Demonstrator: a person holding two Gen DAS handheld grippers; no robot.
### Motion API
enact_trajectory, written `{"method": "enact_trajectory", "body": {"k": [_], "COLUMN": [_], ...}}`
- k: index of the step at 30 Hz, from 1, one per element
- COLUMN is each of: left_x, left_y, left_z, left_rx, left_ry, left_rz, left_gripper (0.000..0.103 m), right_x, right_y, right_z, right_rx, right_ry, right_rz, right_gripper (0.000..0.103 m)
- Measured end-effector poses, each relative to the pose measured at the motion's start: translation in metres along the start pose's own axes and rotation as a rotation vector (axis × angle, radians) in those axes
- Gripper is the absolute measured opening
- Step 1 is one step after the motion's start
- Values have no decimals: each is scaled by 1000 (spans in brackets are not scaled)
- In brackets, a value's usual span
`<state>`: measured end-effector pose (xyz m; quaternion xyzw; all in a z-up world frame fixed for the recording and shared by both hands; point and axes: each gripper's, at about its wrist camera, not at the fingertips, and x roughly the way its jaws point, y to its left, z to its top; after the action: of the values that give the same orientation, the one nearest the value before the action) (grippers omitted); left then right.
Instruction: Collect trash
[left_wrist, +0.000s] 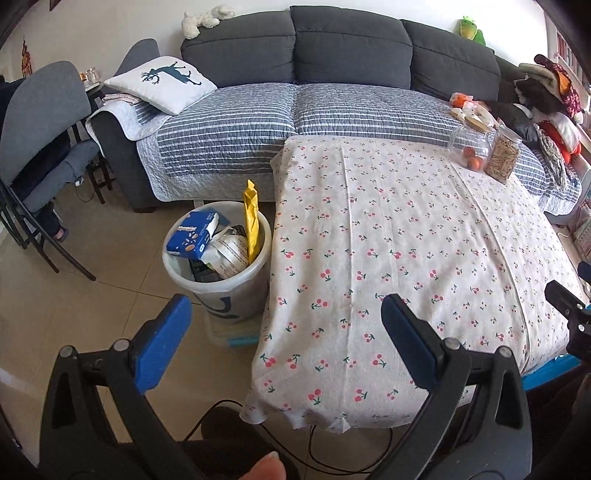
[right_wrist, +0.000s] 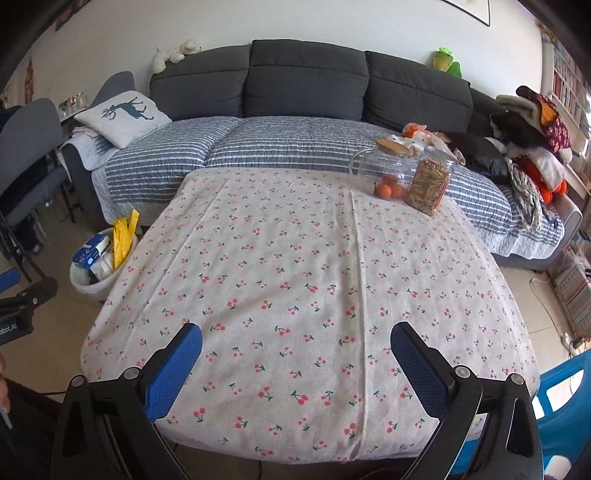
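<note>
A white trash bucket (left_wrist: 236, 291) stands on the floor at the table's left side, holding a blue snack box (left_wrist: 194, 234), a yellow wrapper (left_wrist: 252, 221) and a white bag (left_wrist: 231, 251). It also shows in the right wrist view (right_wrist: 83, 284). My left gripper (left_wrist: 286, 314) is open and empty, above the table's near left corner, with the bucket beyond its left finger. My right gripper (right_wrist: 295, 343) is open and empty over the near edge of the table with the cherry-print cloth (right_wrist: 295, 277).
Two glass jars, one with oranges (right_wrist: 384, 173) and one with sticks (right_wrist: 430, 182), stand at the table's far right. A grey sofa (right_wrist: 306, 85) with striped cover lies behind. Chairs (left_wrist: 40, 147) stand left. A blue stool (right_wrist: 565, 402) is near right.
</note>
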<state>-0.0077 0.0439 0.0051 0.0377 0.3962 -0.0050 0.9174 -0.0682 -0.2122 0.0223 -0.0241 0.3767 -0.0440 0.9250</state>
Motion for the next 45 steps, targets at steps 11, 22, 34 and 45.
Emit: {"method": "enact_trajectory", "body": {"k": [11, 22, 34, 45], "left_x": [1, -1, -3, -3], "left_y": [-7, -3, 0, 0], "left_z": [-1, 0, 1, 1], "left_rx": [20, 10, 6, 5], "left_ry": [1, -3, -7, -6], "left_rz": [-18, -19, -20, -22], "left_gripper": [102, 102, 102, 102], "right_x": [12, 11, 12, 12], "right_y": [-4, 2, 4, 7], "right_z": [-5, -3, -3, -3], "right_rx": [48, 30, 30, 28], "right_ry": [61, 46, 47, 49], "right_rz": [47, 41, 42, 49], "right_gripper": [103, 103, 103, 103]}}
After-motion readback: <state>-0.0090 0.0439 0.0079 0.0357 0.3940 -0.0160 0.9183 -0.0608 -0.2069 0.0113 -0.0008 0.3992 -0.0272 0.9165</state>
